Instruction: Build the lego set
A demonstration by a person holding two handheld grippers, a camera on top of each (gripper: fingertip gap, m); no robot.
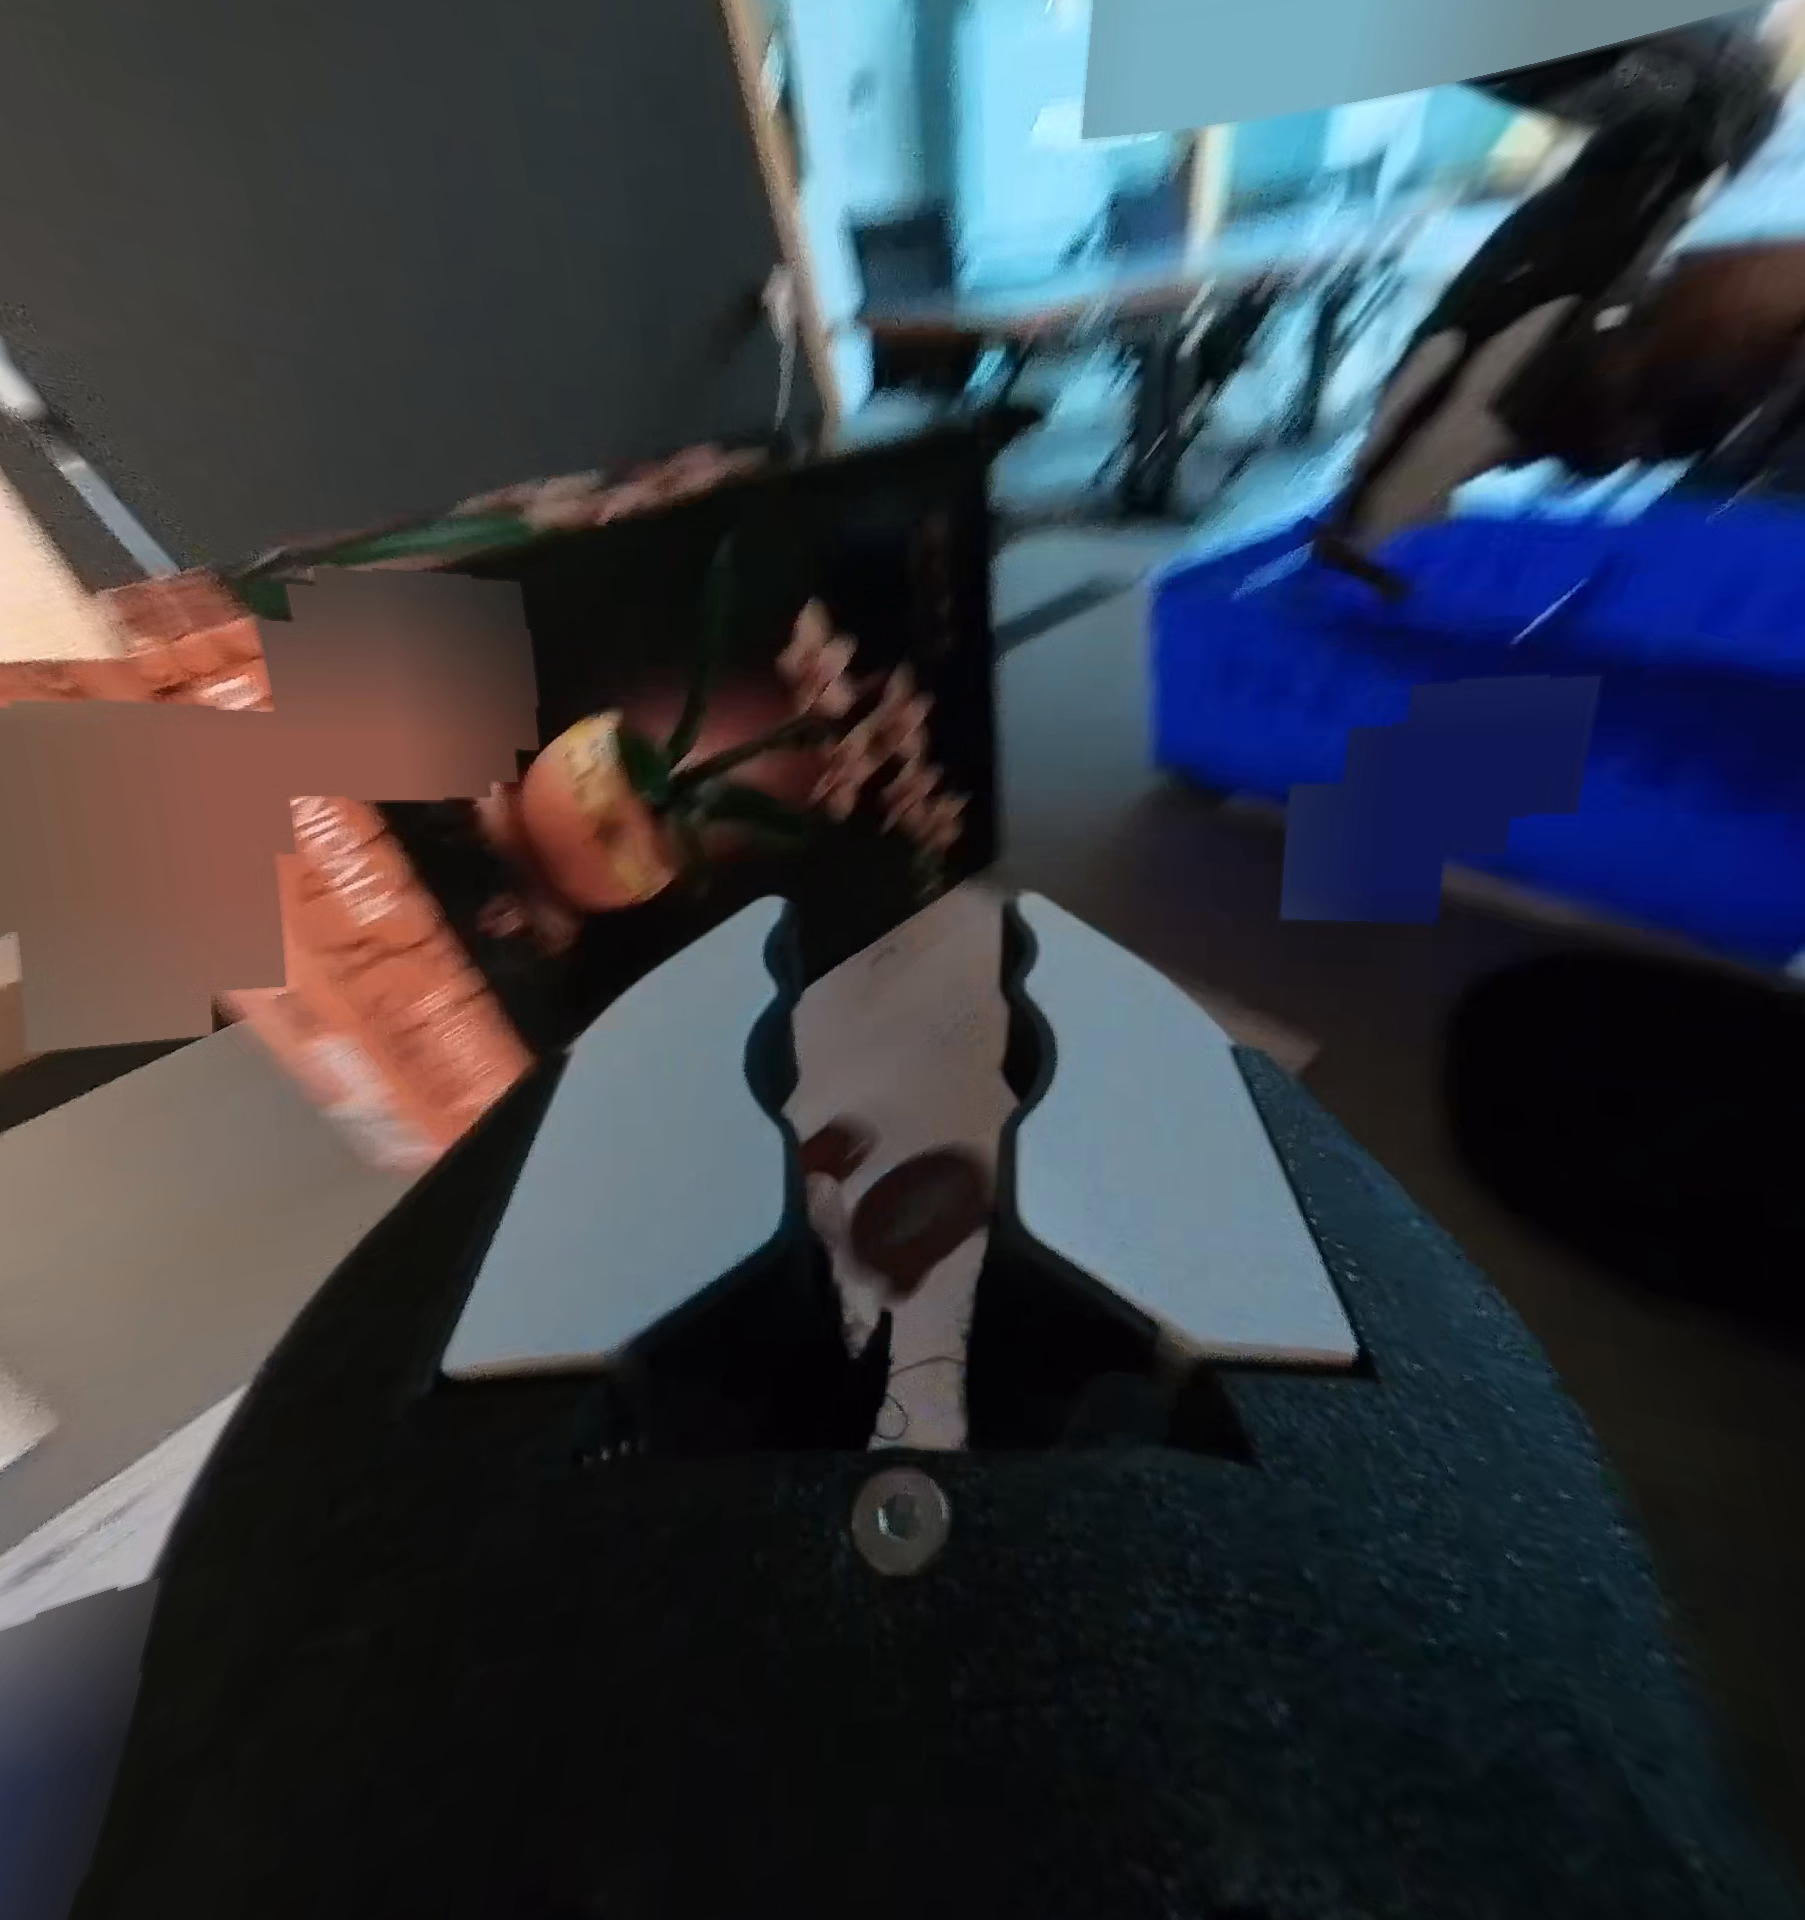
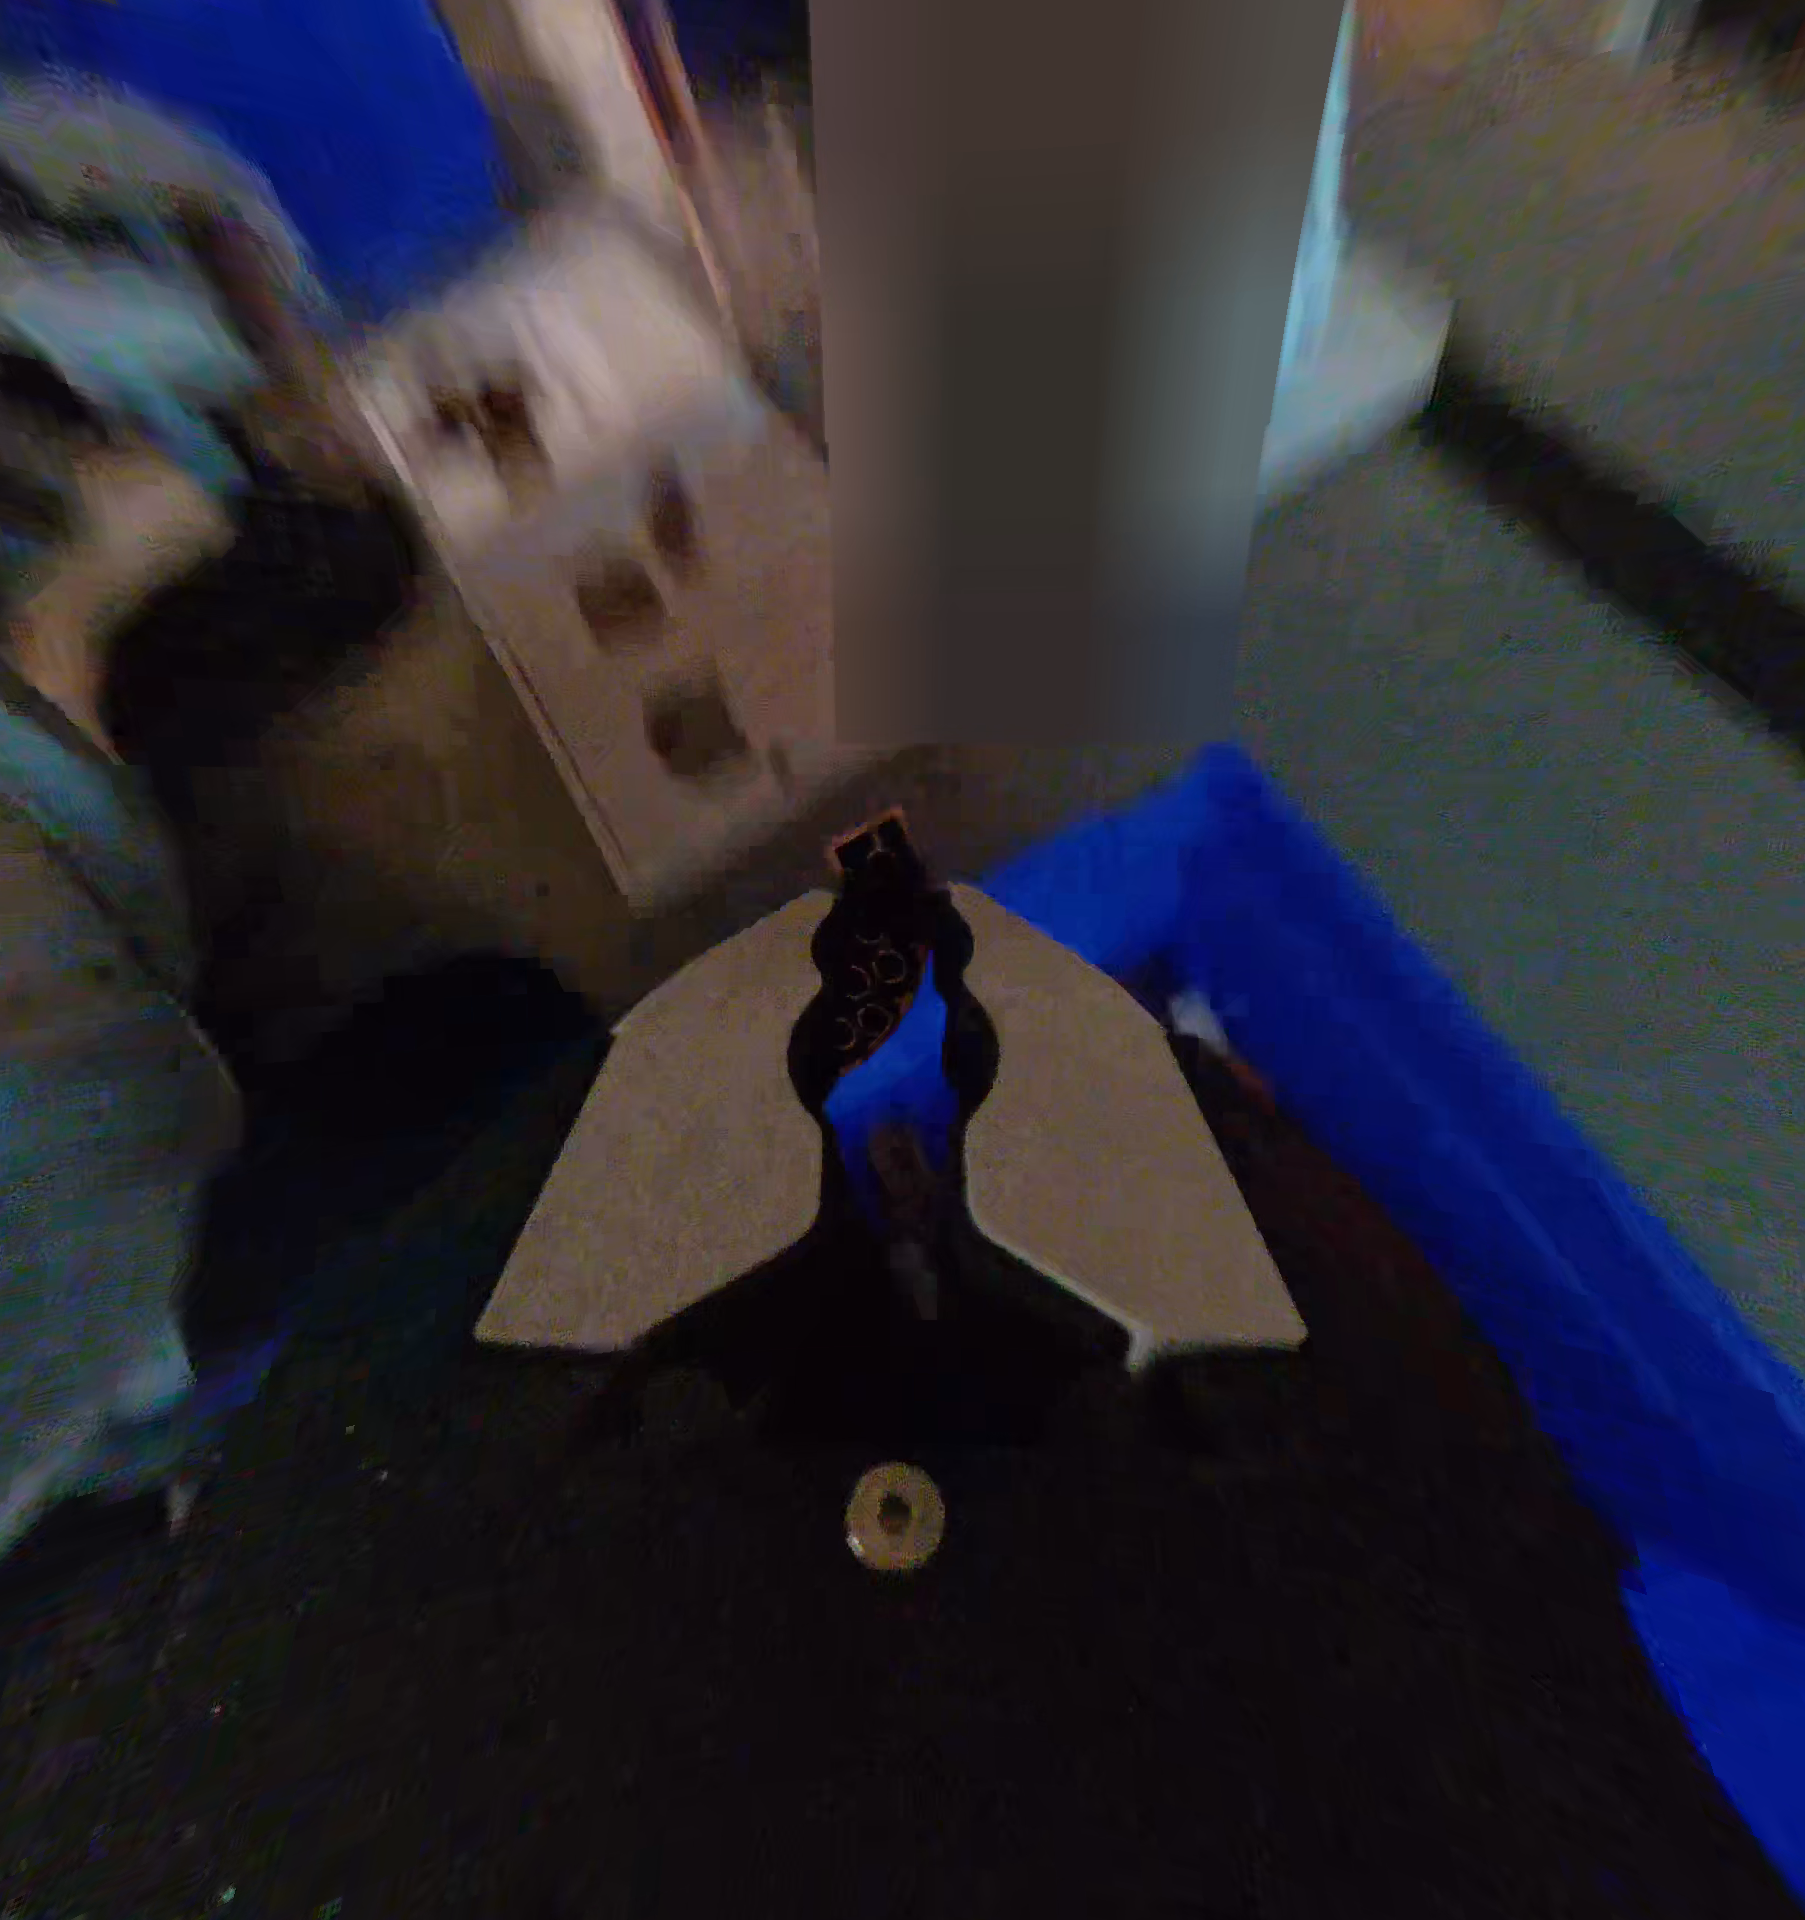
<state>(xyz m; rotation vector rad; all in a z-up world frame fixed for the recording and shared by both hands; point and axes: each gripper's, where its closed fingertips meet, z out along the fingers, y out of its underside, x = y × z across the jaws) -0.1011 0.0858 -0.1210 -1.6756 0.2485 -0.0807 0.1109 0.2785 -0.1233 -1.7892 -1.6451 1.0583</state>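
Between your left gripper's (image 1: 903, 935) 2 parted fingers, low in the centre of the left wrist frame, you see a pale box face printed with brown bean shapes (image 1: 903, 1205); the pads stand clear of it, so nothing is gripped there. Just beyond the fingertips a dark carton with a flower and fruit print (image 1: 773, 727) stands tilted, its lower corner dipping toward the gap, probably because it leans on the orange packets (image 1: 378, 987) stacked at the left edge of the frame. A blue bin (image 1: 1500, 675) lies at the right, well apart. Turn to the right wrist frame: your right gripper (image 2: 882, 935) has its fingers drawn in on a thin dark strip with small gold rings (image 2: 867, 987), which pokes out past the tips at the centre. It hangs over the blue bin's rim (image 2: 1293, 987), with a pale box with brown spots (image 2: 617, 582) at the upper left. Both frames are heavily blurred.
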